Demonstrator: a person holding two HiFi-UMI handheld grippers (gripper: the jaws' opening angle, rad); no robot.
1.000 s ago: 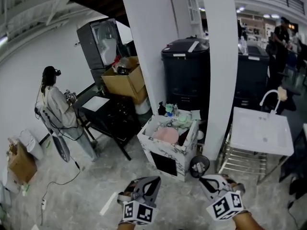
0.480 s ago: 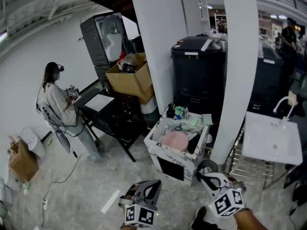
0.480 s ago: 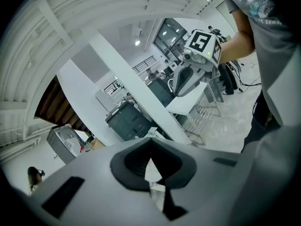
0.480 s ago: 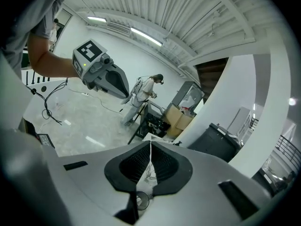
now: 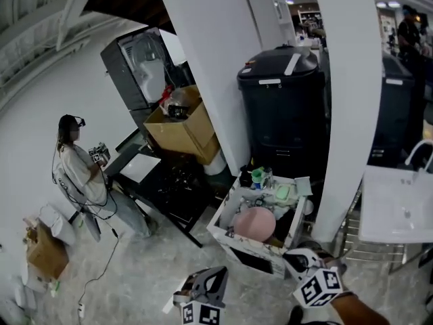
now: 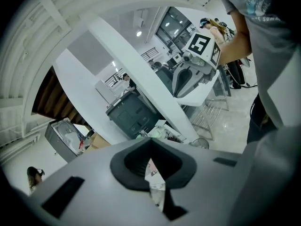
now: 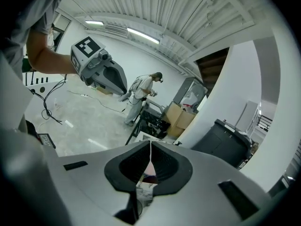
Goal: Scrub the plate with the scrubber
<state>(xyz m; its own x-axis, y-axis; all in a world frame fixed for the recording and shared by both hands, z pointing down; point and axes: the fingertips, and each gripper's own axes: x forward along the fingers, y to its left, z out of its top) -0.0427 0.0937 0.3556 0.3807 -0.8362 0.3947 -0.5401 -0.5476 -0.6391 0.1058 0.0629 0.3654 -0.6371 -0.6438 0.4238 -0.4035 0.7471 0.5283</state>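
Note:
A pink plate (image 5: 254, 223) lies in a white marbled box (image 5: 241, 242) on the floor between two white pillars. Small green and white items (image 5: 283, 192) sit at the box's far end; I cannot pick out the scrubber among them. My left gripper (image 5: 218, 274) hangs at the bottom edge, left of the box, shut and empty; its jaws (image 6: 151, 138) meet at the tips. My right gripper (image 5: 295, 256) sits just off the box's near right corner, shut (image 7: 150, 142) on nothing. Each gripper shows in the other's view: the right gripper (image 6: 188, 76) and the left gripper (image 7: 106, 74).
A white pillar (image 5: 203, 80) and a second one (image 5: 352, 114) flank a black bin (image 5: 284, 107). A cardboard box (image 5: 183, 127) and black table (image 5: 169, 178) stand left, with a person (image 5: 78, 171) beside them. A white sink on a wire rack (image 5: 399, 208) is at the right.
The marbled box with the pink plate has come closer to both grippers and lower in the head view. Both grippers stay shut and empty.

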